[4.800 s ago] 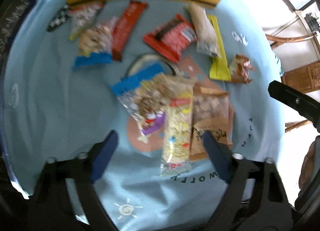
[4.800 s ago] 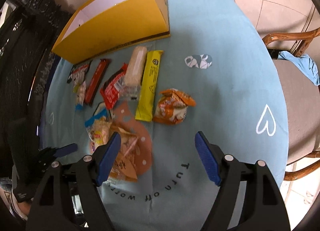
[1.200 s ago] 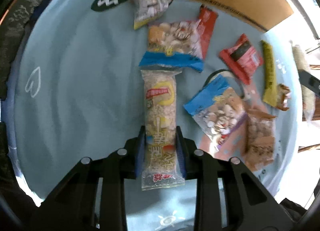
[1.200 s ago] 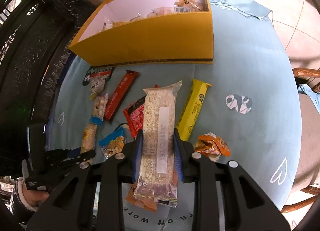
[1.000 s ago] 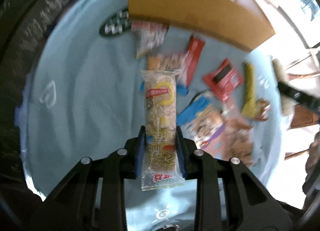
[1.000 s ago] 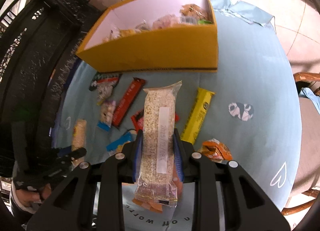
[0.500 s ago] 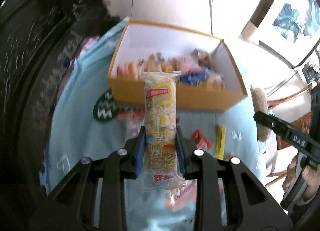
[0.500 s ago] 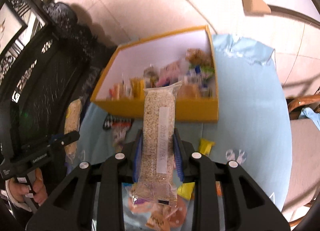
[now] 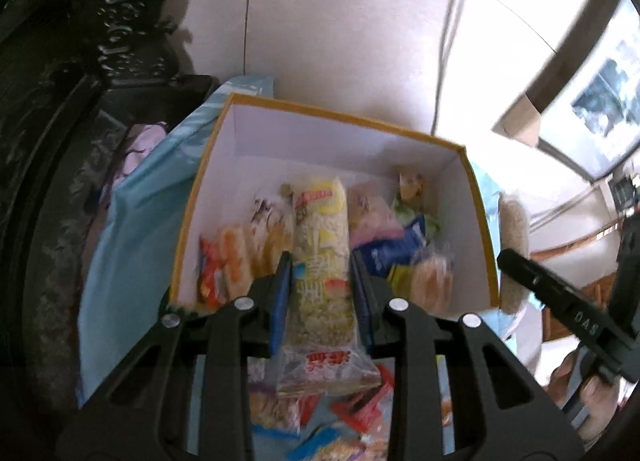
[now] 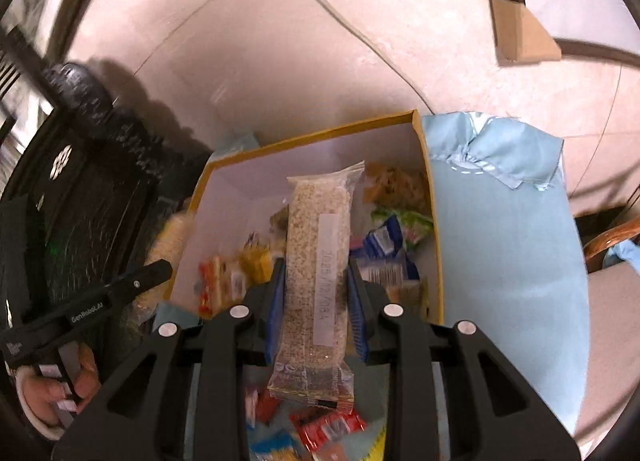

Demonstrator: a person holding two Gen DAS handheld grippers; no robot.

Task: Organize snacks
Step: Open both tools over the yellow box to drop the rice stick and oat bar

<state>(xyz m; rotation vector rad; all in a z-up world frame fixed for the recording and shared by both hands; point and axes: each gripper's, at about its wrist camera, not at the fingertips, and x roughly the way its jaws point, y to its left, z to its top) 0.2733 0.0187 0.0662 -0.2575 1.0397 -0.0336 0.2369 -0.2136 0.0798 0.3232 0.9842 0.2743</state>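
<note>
My left gripper is shut on a long clear puffed-rice bar with a yellow and red label, held over the open yellow box. In the right wrist view my right gripper is shut on a plain puffed-rice bar with a white date label, also above the yellow box. Several snack packets lie on the box floor. Each view catches the other gripper at its edge: the right one with its bar, the left one with its bar.
The box stands at the far end of a table under a light blue cloth. More snacks lie on the cloth below the grippers. Dark carved furniture rises on the left, a wooden chair on the right, and a cardboard box sits on the floor.
Both grippers, each still clamping its bar, rose and swung forward from over the scattered snacks to above the yellow box, whose inside now fills the views.
</note>
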